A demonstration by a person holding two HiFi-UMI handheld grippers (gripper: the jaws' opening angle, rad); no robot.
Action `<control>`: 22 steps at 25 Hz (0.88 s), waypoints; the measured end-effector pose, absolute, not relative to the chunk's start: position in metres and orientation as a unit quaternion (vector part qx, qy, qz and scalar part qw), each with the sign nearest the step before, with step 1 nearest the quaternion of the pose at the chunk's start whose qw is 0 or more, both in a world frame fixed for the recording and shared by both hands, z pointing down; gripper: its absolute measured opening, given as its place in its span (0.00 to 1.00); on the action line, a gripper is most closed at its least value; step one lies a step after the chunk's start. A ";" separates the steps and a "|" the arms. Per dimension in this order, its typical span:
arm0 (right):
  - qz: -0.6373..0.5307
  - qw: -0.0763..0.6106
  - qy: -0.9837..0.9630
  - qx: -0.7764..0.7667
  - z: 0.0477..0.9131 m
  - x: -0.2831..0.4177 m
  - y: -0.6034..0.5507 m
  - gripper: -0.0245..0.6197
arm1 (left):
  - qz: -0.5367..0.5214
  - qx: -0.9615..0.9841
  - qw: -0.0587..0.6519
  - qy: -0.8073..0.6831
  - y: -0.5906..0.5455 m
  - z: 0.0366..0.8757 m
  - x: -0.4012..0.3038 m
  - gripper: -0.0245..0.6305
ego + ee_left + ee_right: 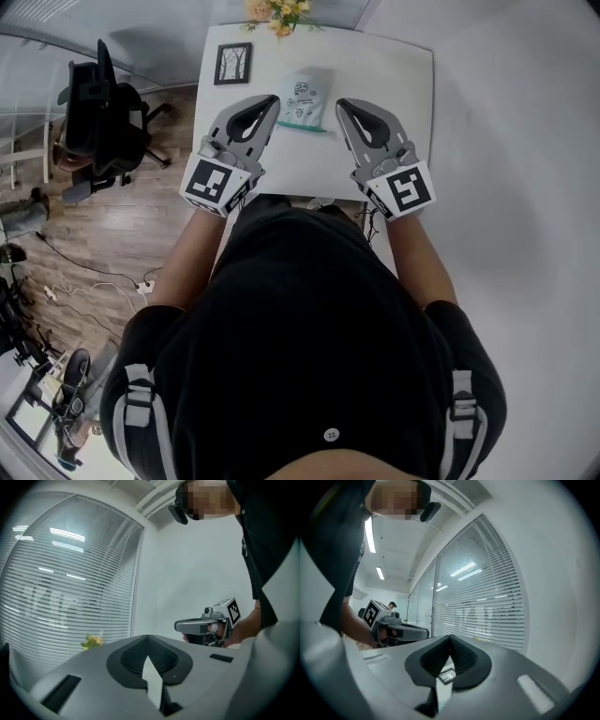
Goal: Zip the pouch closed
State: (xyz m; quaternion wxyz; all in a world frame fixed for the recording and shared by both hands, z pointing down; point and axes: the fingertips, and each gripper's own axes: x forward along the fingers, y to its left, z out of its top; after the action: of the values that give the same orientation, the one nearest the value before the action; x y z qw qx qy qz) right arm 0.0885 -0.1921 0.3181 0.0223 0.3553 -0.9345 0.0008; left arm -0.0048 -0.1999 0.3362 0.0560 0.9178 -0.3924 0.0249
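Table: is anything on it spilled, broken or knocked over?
Nothing stands out. The pouch lies flat near the middle of the white table. The picture frame is to its left, and the flowers are at the far edge. Nothing looks spilled or broken.

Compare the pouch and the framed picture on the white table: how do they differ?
The pouch is pale with a teal strip at its near edge; the framed picture has a dark border. The pouch lies mid-table; the framed picture sits further left, near the table's edge. Both rest on the table.
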 end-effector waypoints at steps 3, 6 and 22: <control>-0.002 0.020 -0.935 0.355 0.318 0.088 -0.194 0.05 | 0.022 0.916 0.053 -0.396 -0.203 0.334 -0.006 0.05; -0.005 0.021 -0.935 0.355 0.318 0.088 -0.195 0.05 | 0.022 0.916 0.052 -0.397 -0.204 0.334 -0.007 0.05; -0.011 0.025 -0.933 0.360 0.316 0.090 -0.194 0.05 | 0.020 0.916 0.048 -0.397 -0.206 0.330 -0.007 0.05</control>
State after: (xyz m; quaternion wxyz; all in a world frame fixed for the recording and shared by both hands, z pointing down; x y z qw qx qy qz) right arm 0.0899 -0.1941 0.3164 0.0255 0.3598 -0.9326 -0.0106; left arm -0.0070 -0.2058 0.3296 0.0484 0.9164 -0.3969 0.0204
